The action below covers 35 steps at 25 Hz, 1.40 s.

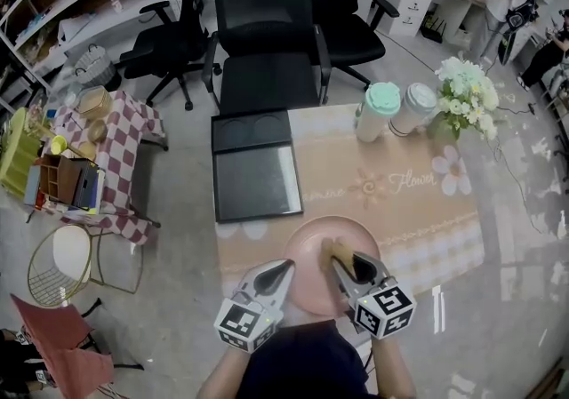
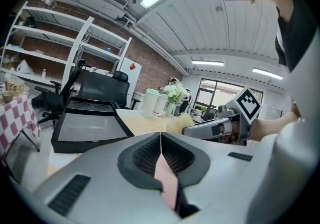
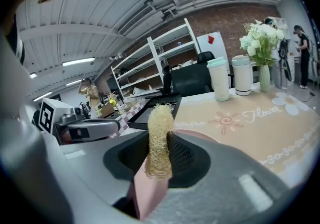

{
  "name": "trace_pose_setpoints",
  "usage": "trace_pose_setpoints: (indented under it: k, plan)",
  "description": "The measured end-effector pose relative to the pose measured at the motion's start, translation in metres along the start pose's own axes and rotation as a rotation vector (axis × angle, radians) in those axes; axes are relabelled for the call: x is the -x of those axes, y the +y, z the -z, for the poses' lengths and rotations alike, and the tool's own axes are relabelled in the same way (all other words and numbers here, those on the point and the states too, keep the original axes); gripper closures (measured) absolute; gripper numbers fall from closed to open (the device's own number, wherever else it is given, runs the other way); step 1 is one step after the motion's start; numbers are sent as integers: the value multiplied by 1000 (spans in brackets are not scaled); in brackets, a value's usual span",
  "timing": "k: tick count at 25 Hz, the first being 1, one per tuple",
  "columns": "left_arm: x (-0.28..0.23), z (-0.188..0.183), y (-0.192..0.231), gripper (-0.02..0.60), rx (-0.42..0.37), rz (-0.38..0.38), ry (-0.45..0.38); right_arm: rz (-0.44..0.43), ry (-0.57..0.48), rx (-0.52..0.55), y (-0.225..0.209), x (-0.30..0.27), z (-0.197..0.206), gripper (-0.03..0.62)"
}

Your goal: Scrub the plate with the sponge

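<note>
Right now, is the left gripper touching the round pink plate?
Touching. The left gripper view shows the left gripper with its jaws shut on the rim of the round pink plate.

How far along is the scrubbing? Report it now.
Done: left tool is clamped on the rim of the pink plate, right tool on the sponge. In hand: the sponge sits over the plate. Left: the scrubbing itself; no suds or marks show how much is cleaned.
</note>
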<state>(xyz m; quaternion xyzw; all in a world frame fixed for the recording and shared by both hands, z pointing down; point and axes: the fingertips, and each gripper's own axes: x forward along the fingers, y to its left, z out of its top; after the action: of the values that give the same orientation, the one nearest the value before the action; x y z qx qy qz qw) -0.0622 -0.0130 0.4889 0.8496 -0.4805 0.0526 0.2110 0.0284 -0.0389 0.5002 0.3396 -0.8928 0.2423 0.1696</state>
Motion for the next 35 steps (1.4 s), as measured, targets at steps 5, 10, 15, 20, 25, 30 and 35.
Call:
trace_pose_setpoints:
  k: [5, 10, 15, 20, 25, 30, 35]
  plan:
    - [1, 1, 13, 569, -13, -38, 9, 21, 7, 52, -4, -7, -3, 490]
    - [4, 3, 25, 569, 5, -61, 1, 58, 22, 116, -13, -14, -8, 490]
    - [8, 3, 33, 569, 2, -71, 0, 67, 20, 143, -17, -25, -12, 490]
    - [11, 6, 42, 569, -1, -82, 6, 78, 45, 209, -18, -37, -13, 490]
    - [14, 5, 44, 569, 9, -88, 2, 102, 74, 281, -17, -46, -12, 490]
    - [16, 1, 44, 569, 27, -85, -13, 131, 110, 349, -19, -54, -7, 490]
    - [18, 5, 46, 569, 25, -98, -11, 171, 138, 445, -21, -63, -2, 490]
